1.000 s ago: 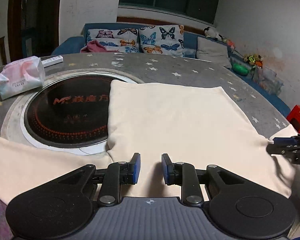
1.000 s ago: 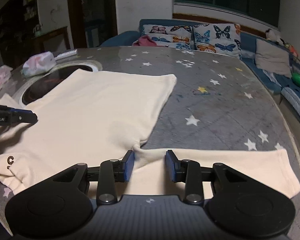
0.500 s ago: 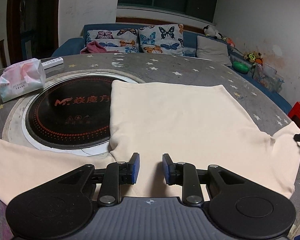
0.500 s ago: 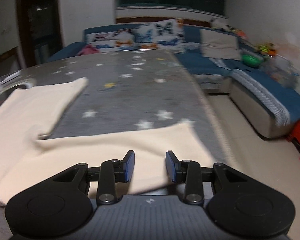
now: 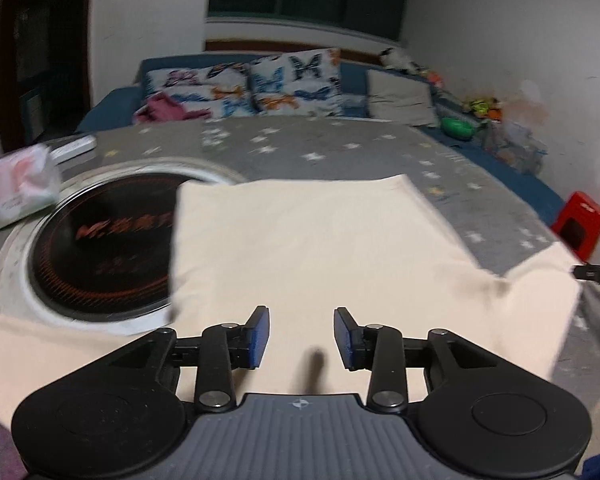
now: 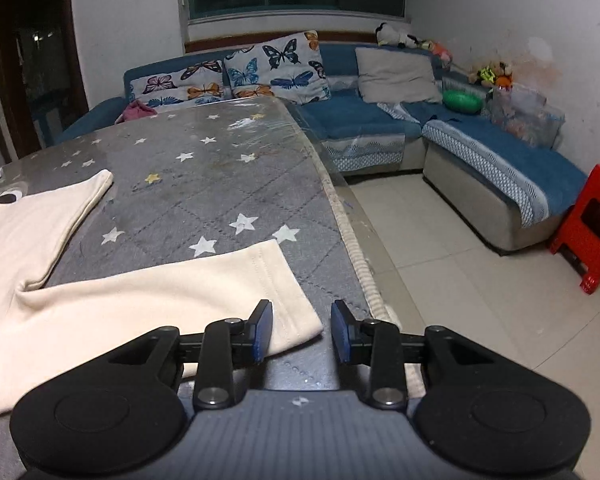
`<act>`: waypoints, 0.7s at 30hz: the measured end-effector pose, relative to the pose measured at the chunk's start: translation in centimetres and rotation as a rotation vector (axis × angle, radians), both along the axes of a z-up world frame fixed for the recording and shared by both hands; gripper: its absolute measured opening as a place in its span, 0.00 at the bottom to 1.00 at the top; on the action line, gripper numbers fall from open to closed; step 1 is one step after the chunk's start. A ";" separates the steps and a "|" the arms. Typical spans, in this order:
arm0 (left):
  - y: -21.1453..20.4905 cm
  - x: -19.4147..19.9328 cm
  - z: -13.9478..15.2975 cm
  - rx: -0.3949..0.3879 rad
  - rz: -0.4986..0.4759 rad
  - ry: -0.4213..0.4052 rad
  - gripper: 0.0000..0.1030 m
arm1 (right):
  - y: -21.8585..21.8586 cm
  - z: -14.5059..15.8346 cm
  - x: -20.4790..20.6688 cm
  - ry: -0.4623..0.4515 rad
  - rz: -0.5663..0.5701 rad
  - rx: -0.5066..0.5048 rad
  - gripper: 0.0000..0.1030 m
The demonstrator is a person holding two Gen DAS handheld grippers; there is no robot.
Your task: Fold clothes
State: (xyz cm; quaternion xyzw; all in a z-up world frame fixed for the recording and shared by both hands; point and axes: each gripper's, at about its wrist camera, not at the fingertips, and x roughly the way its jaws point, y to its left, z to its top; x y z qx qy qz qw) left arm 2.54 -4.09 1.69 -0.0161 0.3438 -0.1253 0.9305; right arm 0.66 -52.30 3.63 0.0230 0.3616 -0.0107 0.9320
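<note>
One cream garment (image 5: 312, 248) spread flat on the star-print table (image 6: 220, 184), body panel straight ahead of the left fingers (image 5: 260, 330). Left sleeve (image 5: 40, 352) trailing off past the left-hand pad, toward the near table edge. Right sleeve (image 6: 172, 292) stretched out toward the table's right edge, cuff end lying right at the right fingers (image 6: 262, 330).

Left gripper (image 5: 301, 338) hanging just over the cloth, pads apart and spreading wider, nothing pinched, fabric only showing underneath through the gap. Pretty blurry view on that side, so no telling whether the pads brush the cloth.

Right gripper (image 6: 300, 332) sitting at the cuff, pads apart but coming together, corner of the cuff poking into the gap beside the left-hand pad. Not squeezed, other pad well clear over bare table.

Further out: round black induction hob (image 5: 104, 252) set into the table, ahead and left of the left fingers, shirt edge overlapping it. Tissue pack (image 5: 16, 188) beyond that, far left. Blue corner sofa (image 6: 380, 120) behind the table with butterfly cushions (image 6: 276, 68) and a plain grey one (image 6: 396, 76). Red plastic stool (image 6: 592, 232) on the tiled floor (image 6: 440, 280), far off to the right of the right fingers.
</note>
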 end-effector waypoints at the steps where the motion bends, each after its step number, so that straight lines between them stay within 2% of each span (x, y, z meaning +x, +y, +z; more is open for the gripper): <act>1: -0.6 -0.2 0.3 -0.003 -0.024 -0.007 0.38 | 0.0 0.0 0.0 0.000 0.001 0.001 0.13; 4: -2.6 -0.6 0.9 -0.012 -0.093 -0.019 0.41 | 0.1 0.4 -0.4 -0.003 -0.012 -0.018 0.07; 10: -6.4 -1.6 0.0 -0.008 -0.238 -0.006 0.41 | 0.0 0.2 -0.8 -0.003 -0.030 -0.058 0.07; 15: -8.1 -3.5 -1.1 0.024 -0.335 0.002 0.41 | 0.7 1.0 -1.0 -0.013 -0.033 -0.107 0.11; 21: -9.2 -5.4 -2.1 0.057 -0.404 -0.006 0.41 | 4.0 2.9 -2.0 -0.072 0.107 -0.113 0.22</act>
